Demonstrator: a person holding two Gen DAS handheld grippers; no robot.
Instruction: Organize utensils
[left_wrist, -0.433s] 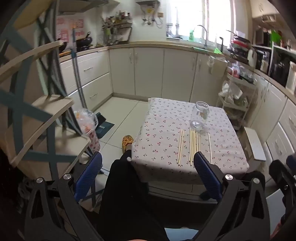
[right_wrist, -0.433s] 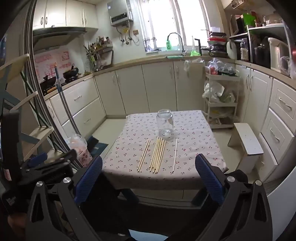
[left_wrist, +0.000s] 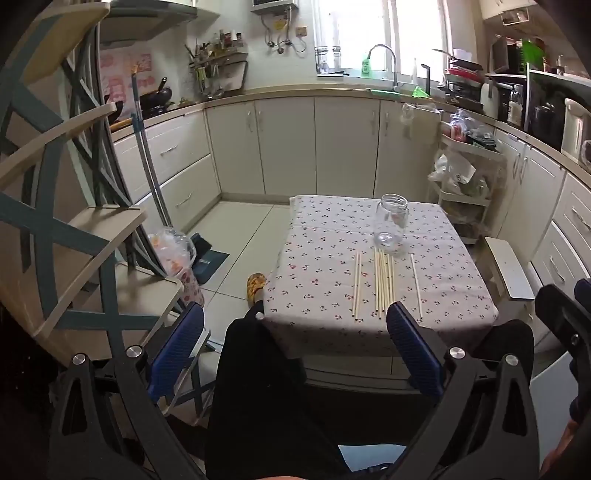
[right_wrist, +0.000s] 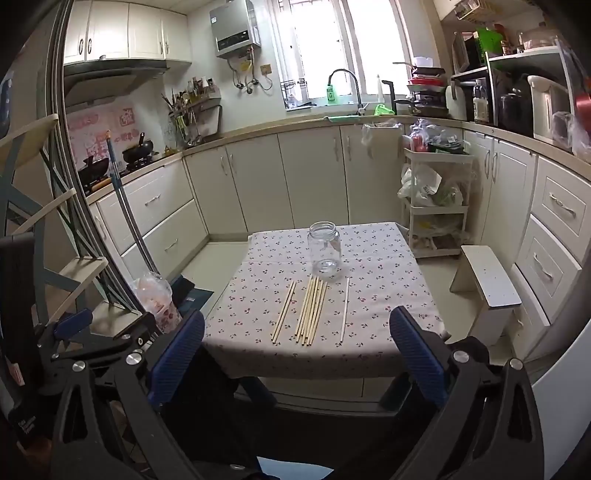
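Note:
Several pale wooden chopsticks (left_wrist: 384, 282) (right_wrist: 312, 312) lie side by side on a small table with a cherry-print cloth (left_wrist: 321, 266) (right_wrist: 384, 280): a pair at the left, a bunch in the middle, a single one at the right. An empty clear glass jar (left_wrist: 391, 223) (right_wrist: 325, 249) stands upright just behind them. My left gripper (left_wrist: 295, 345) hangs open, short of the table's near edge, above the person's dark trouser leg. My right gripper (right_wrist: 295, 349) is open too, in front of the table, with nothing between its fingers.
A wooden shelf frame (left_wrist: 74, 221) and a mop handle (left_wrist: 151, 177) stand at the left, with a plastic-wrapped cup (left_wrist: 181, 258) on the floor. A white stool (right_wrist: 487, 280) sits right of the table, a trolley (right_wrist: 432, 206) behind it. Cabinets line the walls.
Both views sit slightly closer to the table and a little tilted; the chopsticks and jar have not moved. Both grippers stay wide open.

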